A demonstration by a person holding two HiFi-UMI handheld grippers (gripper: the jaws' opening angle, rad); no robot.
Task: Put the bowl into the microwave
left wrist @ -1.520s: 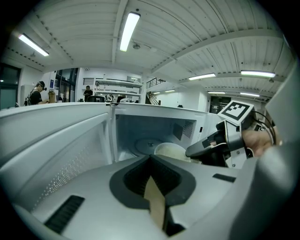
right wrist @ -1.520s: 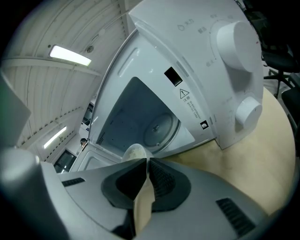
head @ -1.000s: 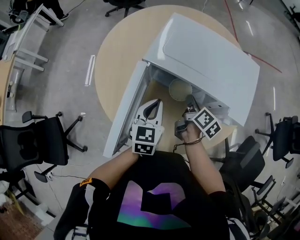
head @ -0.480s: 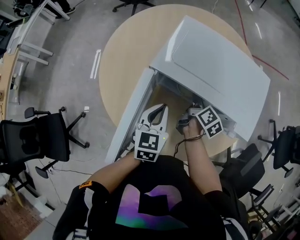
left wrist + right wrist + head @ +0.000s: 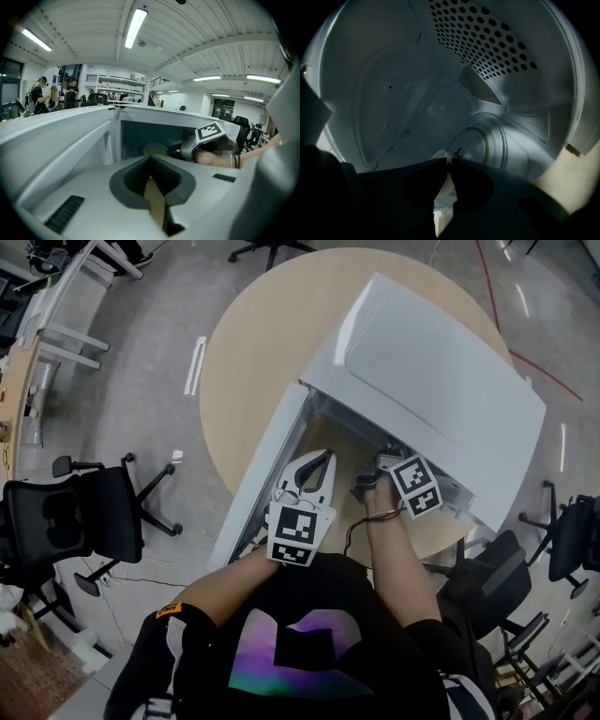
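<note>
- Right gripper (image 5: 449, 161): my jaws are drawn almost together, pinching a thin pale edge that appears to be the rim of the bowl. It reaches inside the cavity of the microwave.
- Pale round shallow bowl (image 5: 153, 148): sits at the tips of my right gripper, inside the cavity. It lies straight ahead of my left gripper, beyond its tips.
- Boxy white microwave oven (image 5: 441, 381): stands ahead of both grippers on the table, and its cavity surrounds my right gripper.
- White microwave door (image 5: 258, 474): swung open, running along the left of my left gripper.
- Round glass turntable (image 5: 485, 145): lies just ahead of my right jaws and a little to their right.
- Perforated grey cavity wall (image 5: 487, 42): above my right jaws.
- Left gripper (image 5: 150, 158): jaws pressed together with nothing between them. It hangs outside the cavity, just left of my right gripper.
- Round light wooden table (image 5: 253, 343): carries the microwave, beneath both grippers.
- Black office chair (image 5: 66, 521): on the floor, well off to the left of my left gripper.
</note>
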